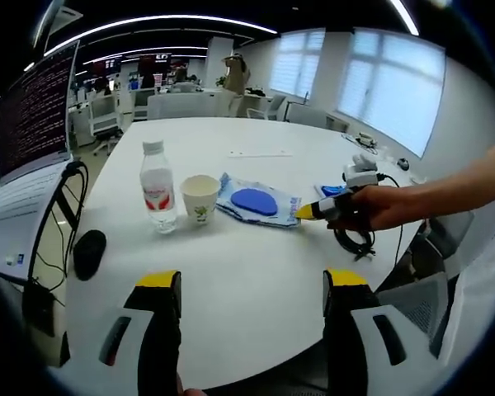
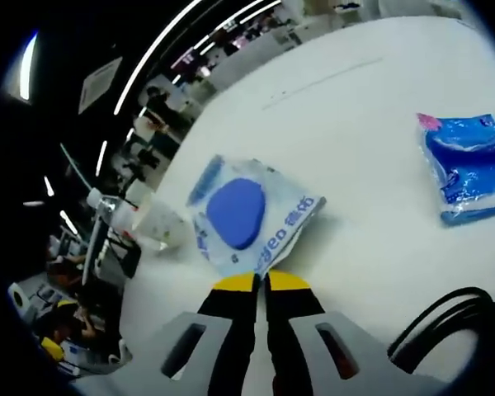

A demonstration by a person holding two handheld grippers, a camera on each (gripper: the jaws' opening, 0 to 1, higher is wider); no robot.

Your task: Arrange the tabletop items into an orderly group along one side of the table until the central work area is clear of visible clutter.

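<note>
1. The wipes packet [image 2: 252, 216], white with a blue oval flap, carries blue printed characters along its near edge; they are too blurred to read.
2. The water bottle [image 1: 157, 187] has a red-and-white label, its wording illegible.
3. The paper cup [image 1: 200, 197] stands just beside the bottle, touching the packet's left end, with a small green print.
4. The right gripper [image 2: 261, 281] has its yellow-tipped jaws pressed together at the packet's near edge, seemingly pinching it.
5. The left gripper [image 1: 252, 280] hovers over the white table [image 1: 256, 272], jaws wide apart, holding nothing.
6. The right gripper view adds a second blue packet [image 2: 470, 167], well apart.
7. The left gripper view adds a black mouse [image 1: 89, 252] and a monitor [image 1: 35, 111] full of text lines.
</note>
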